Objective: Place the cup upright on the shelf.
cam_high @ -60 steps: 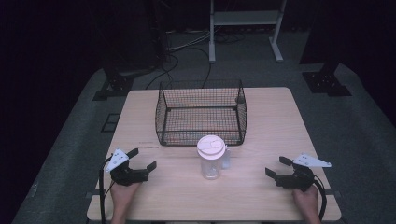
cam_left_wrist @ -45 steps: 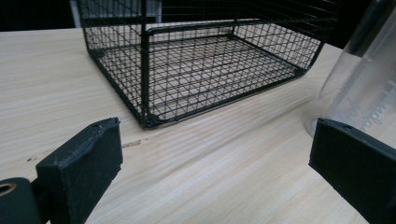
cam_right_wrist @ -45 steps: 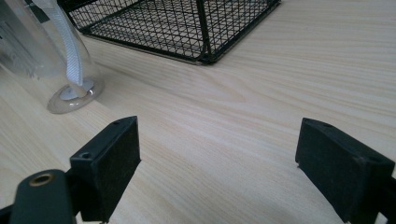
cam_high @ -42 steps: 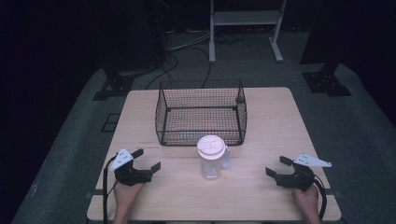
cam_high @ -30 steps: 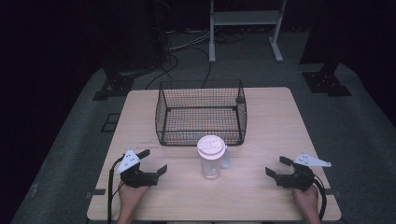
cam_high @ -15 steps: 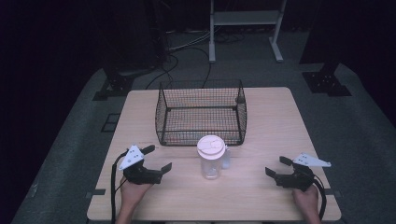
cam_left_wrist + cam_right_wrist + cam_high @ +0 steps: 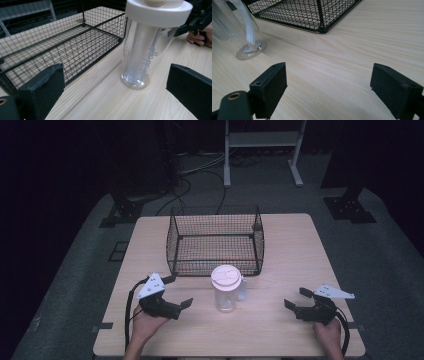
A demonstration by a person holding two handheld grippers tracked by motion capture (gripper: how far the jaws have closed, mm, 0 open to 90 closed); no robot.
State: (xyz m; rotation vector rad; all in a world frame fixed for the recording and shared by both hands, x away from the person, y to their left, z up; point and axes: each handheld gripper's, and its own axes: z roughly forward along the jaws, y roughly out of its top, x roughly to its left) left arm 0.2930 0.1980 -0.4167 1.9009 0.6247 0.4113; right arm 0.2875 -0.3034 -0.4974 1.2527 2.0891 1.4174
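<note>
On the wooden table (image 7: 300, 245), the left gripper (image 7: 178, 292) sits just left of a clear plastic bottle (image 7: 225, 292) with a cream lid, its jaws spread wide and empty, apart from the bottle. The bottle stands upright just in front of the black wire basket (image 7: 215, 240). Well to the right, the right gripper (image 7: 296, 299) rests with jaws wide apart, holding nothing. In the left gripper view the bottle's lid is cut off at the top edge.

Clear cup (image 7: 226, 290) stands between 2 open tools, before wire basket (image 7: 215, 240).
</note>
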